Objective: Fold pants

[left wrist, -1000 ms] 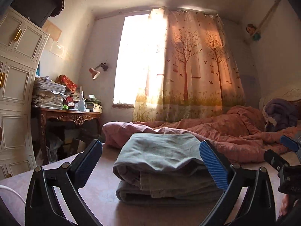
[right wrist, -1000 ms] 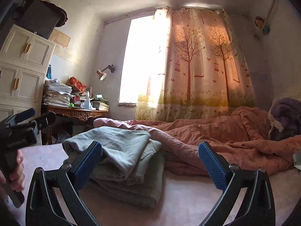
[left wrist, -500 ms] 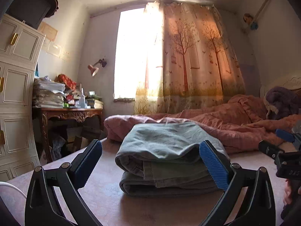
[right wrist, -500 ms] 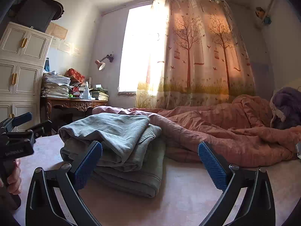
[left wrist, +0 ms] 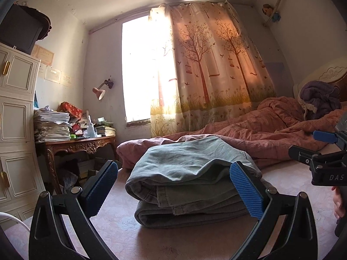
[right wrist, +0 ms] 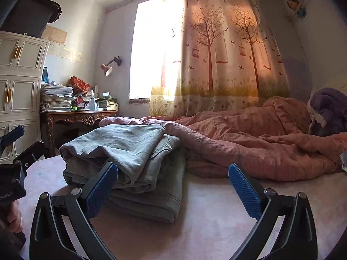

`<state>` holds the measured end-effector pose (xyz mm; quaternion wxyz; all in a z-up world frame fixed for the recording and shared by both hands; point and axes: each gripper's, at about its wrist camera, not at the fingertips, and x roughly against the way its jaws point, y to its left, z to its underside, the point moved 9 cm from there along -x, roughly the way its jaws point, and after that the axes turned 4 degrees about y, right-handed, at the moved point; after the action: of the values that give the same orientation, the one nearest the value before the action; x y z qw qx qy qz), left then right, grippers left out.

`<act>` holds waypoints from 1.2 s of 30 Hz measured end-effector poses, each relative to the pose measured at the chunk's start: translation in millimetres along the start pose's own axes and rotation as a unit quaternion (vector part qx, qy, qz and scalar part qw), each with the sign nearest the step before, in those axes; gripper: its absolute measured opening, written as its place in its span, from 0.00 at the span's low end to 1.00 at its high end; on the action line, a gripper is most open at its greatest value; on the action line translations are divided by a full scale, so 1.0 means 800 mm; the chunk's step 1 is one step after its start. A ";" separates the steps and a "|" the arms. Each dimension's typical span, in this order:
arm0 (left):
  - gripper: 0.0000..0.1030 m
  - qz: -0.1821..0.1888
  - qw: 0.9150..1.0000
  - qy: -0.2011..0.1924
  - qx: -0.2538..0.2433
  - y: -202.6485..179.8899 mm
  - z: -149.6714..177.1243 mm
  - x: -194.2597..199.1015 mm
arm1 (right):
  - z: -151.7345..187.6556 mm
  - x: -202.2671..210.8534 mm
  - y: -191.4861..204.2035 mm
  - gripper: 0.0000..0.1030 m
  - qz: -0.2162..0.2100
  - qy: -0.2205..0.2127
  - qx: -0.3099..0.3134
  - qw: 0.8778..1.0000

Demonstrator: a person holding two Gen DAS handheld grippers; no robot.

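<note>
- Because the grey-green pants point(left wrist: 190, 179) already sit folded in a soft stack on the bed point(left wrist: 195, 242) beside the pink quilt point(left wrist: 249, 136), they'll likely sag if lifted by one layer.
- Left hand-held gripper point(left wrist: 173, 188) and right hand-held gripper point(right wrist: 172, 189) both spread, pinching nothing; better to grip the thick folded edge.

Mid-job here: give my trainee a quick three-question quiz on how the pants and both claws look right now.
1. True or false: the left claw is shut on the pants.
2. What lies directly behind the folded pants? A) a pink quilt B) a laundry basket C) a chair
3. Fill in: the pants lie in a folded ____ on the bed surface.

Key:
1. False. Both the left claw and the right claw are open and hold nothing.
2. A.
3. Stack, in several layers.
</note>
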<state>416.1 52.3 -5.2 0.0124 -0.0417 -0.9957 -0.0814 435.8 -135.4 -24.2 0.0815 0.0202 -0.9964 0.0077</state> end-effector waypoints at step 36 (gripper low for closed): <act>1.00 -0.017 0.998 0.024 0.054 0.034 0.002 -0.011 | 0.001 0.001 0.006 1.00 0.000 0.002 0.012 1.000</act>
<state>426.8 78.8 -2.7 0.0370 -0.0223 -0.9987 -0.0286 434.4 -130.6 -24.9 0.0829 0.0207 -0.9962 0.0193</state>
